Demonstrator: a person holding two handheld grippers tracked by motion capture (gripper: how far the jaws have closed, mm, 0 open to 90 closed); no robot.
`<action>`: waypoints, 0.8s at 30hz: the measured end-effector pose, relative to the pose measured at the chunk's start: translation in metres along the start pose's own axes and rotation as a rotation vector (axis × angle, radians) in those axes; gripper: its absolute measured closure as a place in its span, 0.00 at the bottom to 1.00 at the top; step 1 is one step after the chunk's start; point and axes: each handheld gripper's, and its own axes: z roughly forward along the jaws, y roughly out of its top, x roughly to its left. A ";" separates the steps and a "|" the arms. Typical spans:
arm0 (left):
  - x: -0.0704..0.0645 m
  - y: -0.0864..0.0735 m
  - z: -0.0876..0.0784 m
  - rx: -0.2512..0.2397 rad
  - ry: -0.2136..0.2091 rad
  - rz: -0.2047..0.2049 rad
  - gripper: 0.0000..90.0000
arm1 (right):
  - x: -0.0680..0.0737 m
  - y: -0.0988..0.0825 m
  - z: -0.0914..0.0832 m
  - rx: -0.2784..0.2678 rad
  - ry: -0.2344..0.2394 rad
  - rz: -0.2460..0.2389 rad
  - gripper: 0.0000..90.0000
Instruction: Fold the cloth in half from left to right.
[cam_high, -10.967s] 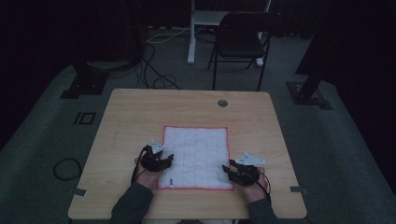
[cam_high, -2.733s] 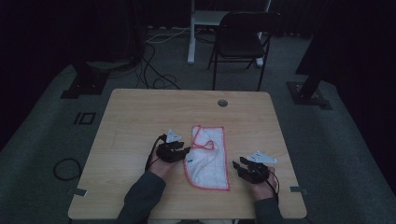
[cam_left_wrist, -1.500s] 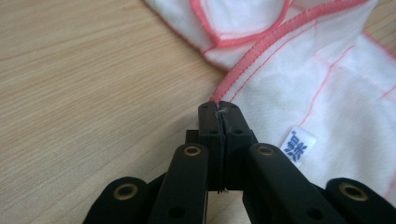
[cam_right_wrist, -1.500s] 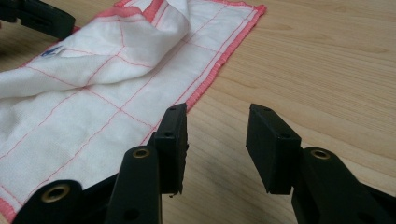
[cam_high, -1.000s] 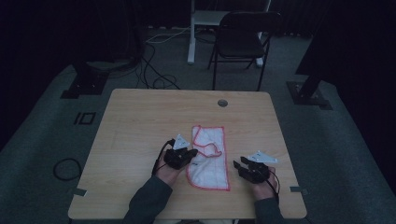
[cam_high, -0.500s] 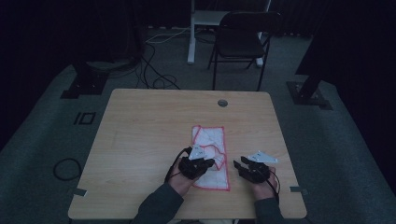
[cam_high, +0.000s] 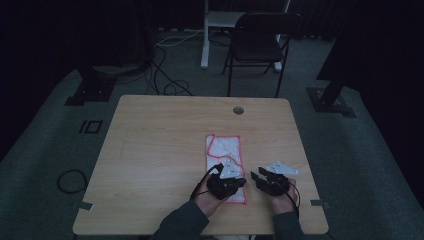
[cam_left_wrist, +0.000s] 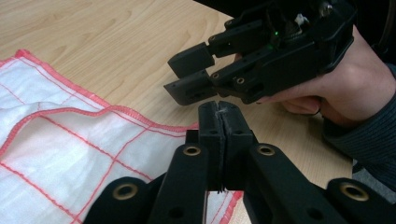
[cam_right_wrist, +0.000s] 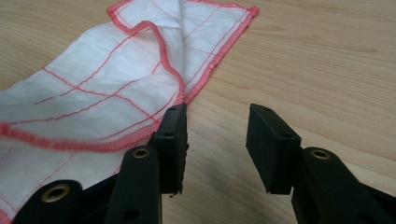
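A white cloth (cam_high: 226, 162) with red grid lines and a red hem is laid folded into a narrow strip on the table (cam_high: 150, 150), right of centre and toward the near edge. In the left gripper view the cloth (cam_left_wrist: 70, 140) is seen folded over itself, its hemmed edge running under the jaws.

The left hand-held gripper (cam_high: 230, 184) is held over the near end of the strip, at about 6 o'clock from the cloth's middle. Its jaws are seen pressed together in the left gripper view (cam_left_wrist: 219, 121); they have just been opening slightly, and whether cloth is pinched between the tips cannot be told.

The right hand-held gripper (cam_high: 260, 179) is held just beside the cloth's near right corner, at about 3 o'clock from the left one and near it. In the right gripper view its jaws (cam_right_wrist: 217, 135) are spread apart over bare wood, nothing between them, the left jaw at the hem of the cloth (cam_right_wrist: 93, 93).

A black chair (cam_high: 260, 40) is placed on the floor beyond the table at 12 o'clock.
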 end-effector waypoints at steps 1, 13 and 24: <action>0.000 -0.001 -0.001 -0.005 0.000 0.000 0.92 | -0.001 0.000 0.000 -0.001 -0.001 0.000 0.65; 0.018 -0.019 -0.022 -0.007 0.087 -0.021 0.83 | 0.001 0.001 0.000 -0.003 -0.002 -0.003 0.65; 0.034 -0.047 -0.028 0.027 0.158 -0.055 0.85 | 0.008 0.008 0.005 -0.005 0.009 -0.032 0.65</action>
